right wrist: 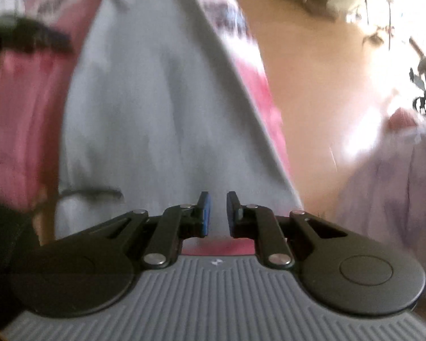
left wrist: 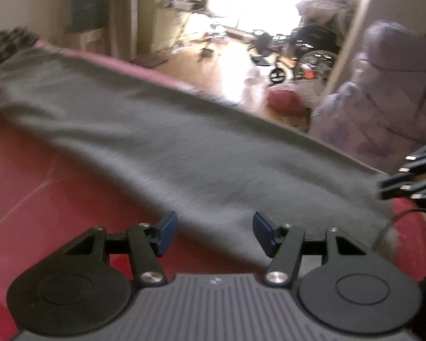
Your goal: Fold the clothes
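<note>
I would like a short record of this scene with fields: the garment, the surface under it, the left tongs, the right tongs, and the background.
garment: grey garment, spread long and mostly flat
surface: red and pink bedcover under the garment
left tongs: left tongs open, nothing between the pads, hovering over the garment's near edge
right tongs: right tongs with a narrow gap, no cloth visibly pinched
background: wooden floor, bright window, lilac fabric on the right

Each tool looks alike: the left tool [left wrist: 214,234] and right tool [right wrist: 218,216] have black linkage arms with round black hubs, silver screw heads, blue pads on the fingers [left wrist: 166,234], and a ribbed grey body.
</note>
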A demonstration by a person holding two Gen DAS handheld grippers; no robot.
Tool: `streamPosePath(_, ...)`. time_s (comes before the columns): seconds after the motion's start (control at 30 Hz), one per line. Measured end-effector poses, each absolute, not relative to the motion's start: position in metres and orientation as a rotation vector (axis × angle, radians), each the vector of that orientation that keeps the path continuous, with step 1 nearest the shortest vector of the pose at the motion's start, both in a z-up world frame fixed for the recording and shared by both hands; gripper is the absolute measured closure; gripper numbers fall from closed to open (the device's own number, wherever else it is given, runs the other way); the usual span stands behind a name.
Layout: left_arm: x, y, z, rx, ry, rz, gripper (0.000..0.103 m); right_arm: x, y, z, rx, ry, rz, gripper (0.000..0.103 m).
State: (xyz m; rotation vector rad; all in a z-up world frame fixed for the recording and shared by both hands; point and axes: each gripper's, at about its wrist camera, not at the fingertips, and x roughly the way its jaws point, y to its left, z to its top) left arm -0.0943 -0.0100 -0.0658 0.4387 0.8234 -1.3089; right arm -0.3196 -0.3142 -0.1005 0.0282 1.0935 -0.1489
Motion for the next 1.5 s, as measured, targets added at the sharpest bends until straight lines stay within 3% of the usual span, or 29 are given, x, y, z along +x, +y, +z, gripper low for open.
streamPosePath(0.23,-0.151,-0.024,-0.06,0.503,0.822,-1.399,0.042,-0.372,-0.316,-0.119,0.077,1.16,-0.252,0.09)
streamPosePath(0.4,-0.181,-0.038,-0.075,0.573,0.84,-1.405,0.041,-0.38,-0.325,-0.092,0.078,1.04,-0.338,0.089)
streamPosePath(0.53,-0.207,-0.04,-0.087,0.694,0.918,-1.39,0.042,-0.358,-0.335,-0.102,0.126,0.929,-0.339,0.088)
streamPosePath(0.83,-0.25,-0.028,-0.078,0.759,1.075,-1.48,0.041,-0.395,-0.325,-0.131,0.209,1.093,-0.393,0.083)
streamPosePath(0.97,-0.249,-0.036,-0.056,0.772,1.045,-1.464,0.041,-0.395,-0.32,-0.093,0.148,0.959,-0.426,0.08)
streamPosePath(1.1,-0.244,-0.033,-0.011,0.8,0.929,-1.416,0.036,-0.382,-0.318,-0.062,0.141,0.801,-0.44,0.068)
streamPosePath(1.17,-0.24,-0.027,0.011,0.788,0.877,-1.394,0.028,-0.375,-0.314,-0.051,0.111,0.748,-0.465,0.061)
streamPosePath(1.33,-0.237,-0.015,0.042,0.756,0.809,-1.326,0.015,-0.366,-0.288,-0.048,0.136,0.659,-0.438,0.035)
streamPosePath(1.43,-0.236,-0.005,0.048,0.817,0.842,-1.264,0.015,-0.374,-0.274,-0.047,0.158,0.634,-0.466,0.023)
streamPosePath(1.5,-0.235,0.003,0.054,0.88,0.849,-1.226,0.015,-0.38,-0.272,-0.042,0.199,0.638,-0.467,0.022)
